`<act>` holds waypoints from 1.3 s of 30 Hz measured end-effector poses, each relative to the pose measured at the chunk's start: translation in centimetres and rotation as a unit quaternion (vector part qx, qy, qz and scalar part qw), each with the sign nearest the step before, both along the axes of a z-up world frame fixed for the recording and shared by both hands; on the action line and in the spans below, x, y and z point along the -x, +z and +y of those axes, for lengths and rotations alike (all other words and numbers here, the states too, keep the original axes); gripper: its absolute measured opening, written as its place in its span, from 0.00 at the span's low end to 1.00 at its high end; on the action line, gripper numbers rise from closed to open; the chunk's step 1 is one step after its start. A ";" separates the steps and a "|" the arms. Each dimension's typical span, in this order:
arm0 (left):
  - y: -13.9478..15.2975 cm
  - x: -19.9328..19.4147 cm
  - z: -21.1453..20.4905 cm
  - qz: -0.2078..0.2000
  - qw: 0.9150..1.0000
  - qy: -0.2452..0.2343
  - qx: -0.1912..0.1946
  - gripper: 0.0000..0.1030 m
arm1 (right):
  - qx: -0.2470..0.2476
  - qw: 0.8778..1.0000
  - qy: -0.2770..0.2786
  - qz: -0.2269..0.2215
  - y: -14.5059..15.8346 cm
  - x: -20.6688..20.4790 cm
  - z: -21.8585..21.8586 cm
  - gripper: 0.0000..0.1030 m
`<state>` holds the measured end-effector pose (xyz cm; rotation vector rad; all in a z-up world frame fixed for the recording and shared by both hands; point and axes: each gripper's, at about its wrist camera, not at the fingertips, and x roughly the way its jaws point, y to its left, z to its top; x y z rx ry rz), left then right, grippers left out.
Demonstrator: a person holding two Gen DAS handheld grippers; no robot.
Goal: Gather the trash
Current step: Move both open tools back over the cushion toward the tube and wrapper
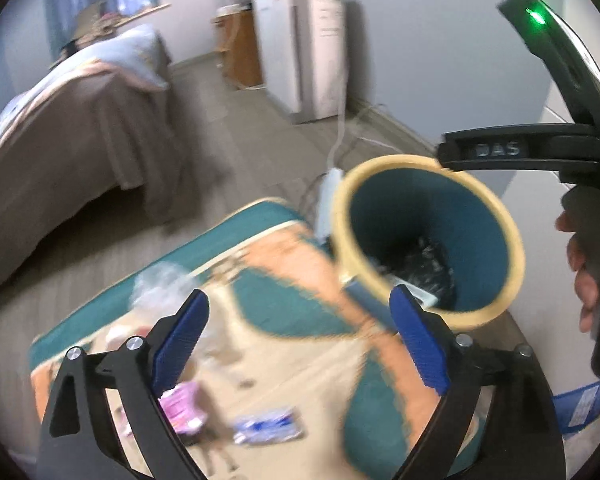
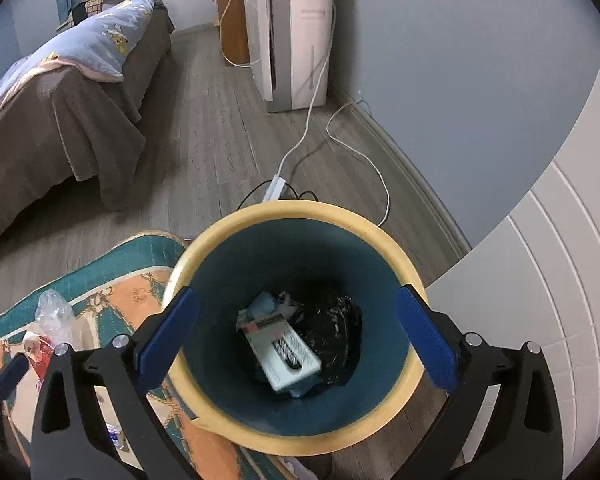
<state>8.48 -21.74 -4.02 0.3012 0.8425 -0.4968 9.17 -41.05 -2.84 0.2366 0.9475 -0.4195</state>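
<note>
Left wrist view, blurred: left gripper point(image 1: 300, 312) stood wide with nothing between its blue pads, above the patterned rug point(image 1: 284, 288). Pink wrapper point(image 1: 182, 406), blue-white wrapper point(image 1: 268, 426) and clear plastic point(image 1: 160, 284) lay on the rug, beside the bin point(image 1: 428, 236).

Right wrist view: right gripper point(image 2: 298, 322) gaped wide and empty over the bin point(image 2: 296, 436); a white box point(image 2: 286, 354) and black bag point(image 2: 332, 324) lay inside.

"DAS" on the right tool point(image 1: 518, 152)
</note>
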 end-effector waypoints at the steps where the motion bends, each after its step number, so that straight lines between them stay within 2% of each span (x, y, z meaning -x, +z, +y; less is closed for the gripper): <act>1: 0.1 -0.1 1.3 0.000 1.000 0.013 -0.001 0.89 | -0.006 1.000 0.000 -0.003 0.0 0.0 0.6 0.94; 5: 0.5 -0.3 5.9 -0.004 0.999 0.053 -0.011 0.90 | -0.021 1.000 0.012 -0.007 0.1 -0.2 3.6 0.94; 11: 1.3 -0.3 12.6 -0.006 0.994 0.098 -0.037 0.91 | -0.069 0.996 0.055 0.021 -1.1 -0.3 8.1 0.94; 15: 1.0 0.4 16.5 -0.005 0.991 0.128 -0.045 0.91 | -0.045 0.995 0.085 0.042 -1.6 -0.3 10.3 0.94; 18: 0.3 0.3 18.8 0.006 0.987 0.157 -0.037 0.91 | -0.023 0.993 0.108 0.051 -1.8 -0.2 11.8 0.94; 21: -0.2 0.0 19.7 0.011 0.985 0.168 -0.038 0.91 | -0.016 0.989 0.133 0.055 -2.2 -0.5 12.9 0.94; 30: -0.5 -0.2 20.9 0.011 0.986 0.162 -0.039 0.91 | 0.011 0.974 0.210 0.080 -4.4 -0.3 16.2 0.94; 34: -0.7 -0.5 21.6 0.025 0.986 0.162 -0.033 0.92 | -0.025 0.969 0.227 0.097 -5.8 -0.2 16.9 0.94; 36: -0.8 -0.6 21.8 0.027 0.985 0.166 -0.040 0.92 | -0.041 0.962 0.246 0.110 -6.5 -0.1 17.6 0.94; 39: -0.9 -0.7 22.0 0.028 0.986 0.159 -0.038 0.92 | -0.021 0.950 0.282 0.135 -7.7 0.0 19.2 0.94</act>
